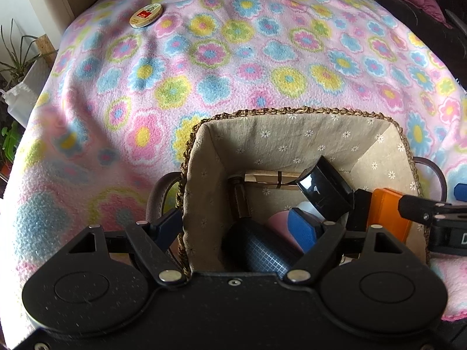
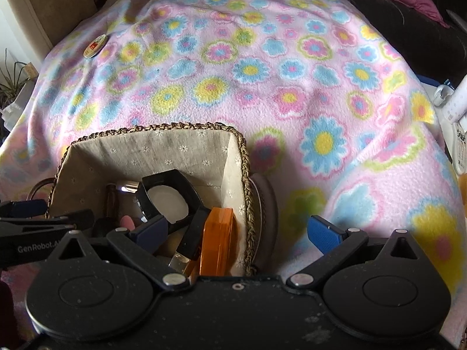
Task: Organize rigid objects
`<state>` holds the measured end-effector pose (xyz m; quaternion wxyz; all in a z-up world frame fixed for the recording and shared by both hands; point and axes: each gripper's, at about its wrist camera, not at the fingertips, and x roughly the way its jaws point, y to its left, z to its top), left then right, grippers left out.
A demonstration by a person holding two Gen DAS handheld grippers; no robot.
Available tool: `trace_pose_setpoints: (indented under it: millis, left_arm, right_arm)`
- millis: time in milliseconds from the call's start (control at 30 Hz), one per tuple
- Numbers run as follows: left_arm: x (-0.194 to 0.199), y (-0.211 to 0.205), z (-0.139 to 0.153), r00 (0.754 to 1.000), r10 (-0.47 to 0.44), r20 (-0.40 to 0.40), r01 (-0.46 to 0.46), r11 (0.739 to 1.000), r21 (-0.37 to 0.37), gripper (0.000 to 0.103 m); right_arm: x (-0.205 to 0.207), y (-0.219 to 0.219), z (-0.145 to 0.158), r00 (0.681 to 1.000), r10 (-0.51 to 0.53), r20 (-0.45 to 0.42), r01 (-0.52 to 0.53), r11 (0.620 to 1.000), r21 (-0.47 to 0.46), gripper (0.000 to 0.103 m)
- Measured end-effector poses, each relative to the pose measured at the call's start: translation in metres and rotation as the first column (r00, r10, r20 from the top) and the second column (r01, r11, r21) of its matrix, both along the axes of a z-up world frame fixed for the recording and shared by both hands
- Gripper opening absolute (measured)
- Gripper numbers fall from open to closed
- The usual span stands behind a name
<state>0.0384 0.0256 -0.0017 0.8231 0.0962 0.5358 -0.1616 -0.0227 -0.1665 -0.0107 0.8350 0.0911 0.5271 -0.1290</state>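
1. Basket [image 1: 292, 134] as the landmark: a woven rim, a beige flower-print lining and a loop handle on each side; it sits on a pink fleece blanket [image 1: 262, 58] printed with blue, yellow and green flowers.
2. Inside the basket lie several rigid things: a black square-framed piece [image 2: 166, 195] with a pale round centre, tilted against the others; an orange translucent box [image 2: 217, 242] standing on edge against the basket's right wall; a wooden clothespin [image 1: 271, 179] along the far wall; a dark gridded cylinder [image 1: 259, 250] at the near side; and a small dark bottle [image 1: 240, 201] near the left wall.
3. Left claw [image 1: 236, 229] stands open astride the basket's left wall: one blue pad outside it by the left handle, the other pad inside among the contents, nothing pinched between them.
4. Right claw [image 2: 242, 230] is spread wide across the basket's right wall; its left finger is inside, close by the black frame and the orange box, though I cannot tell whether it touches them, and its right finger [image 2: 324, 233] is out over the blanket. It grips nothing.
5. Far beyond the basket, up and to the left on the blanket, lies a round flat tin [image 1: 146, 15] with a red label, well apart from everything else.
6. Off the blanket's left edge are potted plants [image 1: 14, 58]; past its right edge, a white device [image 2: 455, 110].
7. The two claws crowd the basket's mouth, one at each side wall.
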Motion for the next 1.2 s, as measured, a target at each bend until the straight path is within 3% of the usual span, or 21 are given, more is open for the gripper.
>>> trace_pose_setpoints:
  millis: [1200]
  left_arm:
    - [-0.0018,-0.0001,-0.0017,1.000,-0.007,-0.015,0.007,1.000,0.006,0.083]
  right_arm:
    - [0.0020,-0.0001,-0.0023,1.000,-0.001,-0.016,0.001,1.000,-0.001,0.103]
